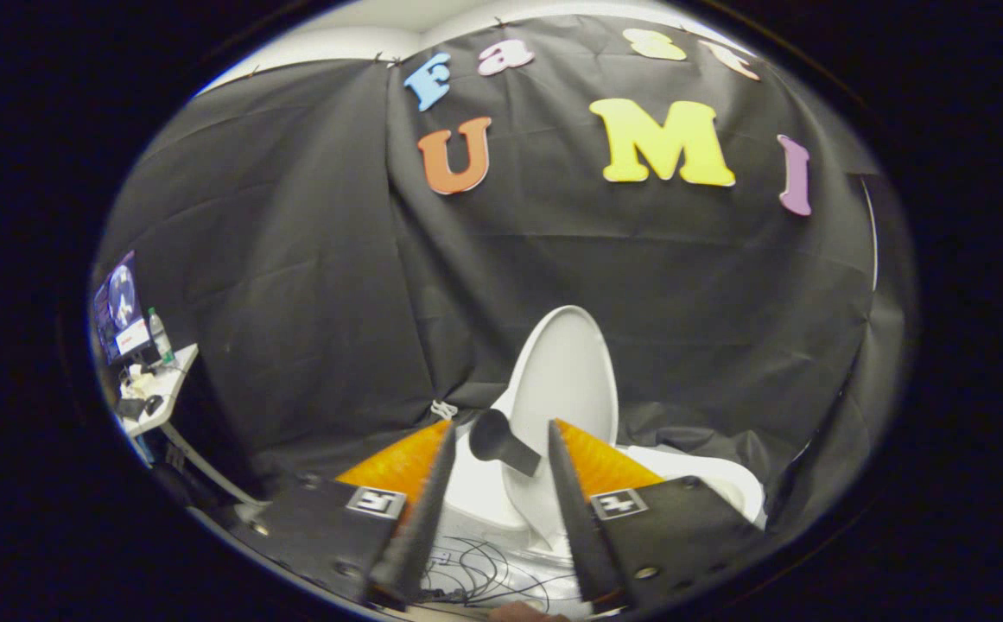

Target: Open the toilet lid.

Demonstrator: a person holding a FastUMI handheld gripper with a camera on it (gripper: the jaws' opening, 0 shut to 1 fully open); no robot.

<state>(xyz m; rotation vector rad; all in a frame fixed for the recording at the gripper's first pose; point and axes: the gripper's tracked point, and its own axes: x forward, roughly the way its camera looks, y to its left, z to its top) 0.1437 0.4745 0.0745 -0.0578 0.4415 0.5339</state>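
Spread apart, the gripper (501,429) holds nothing; between its fingers stands the lid (566,367), raised upright, with a dark handle (501,442) on it.

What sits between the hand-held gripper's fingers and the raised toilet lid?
In the gripper view, a dark handle stands between the open hand-held gripper and the upright toilet lid.

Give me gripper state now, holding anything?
Gripper: open, holding nothing; the raised toilet lid and its dark handle sit in the gap between the fingers, neither finger pressing on them.
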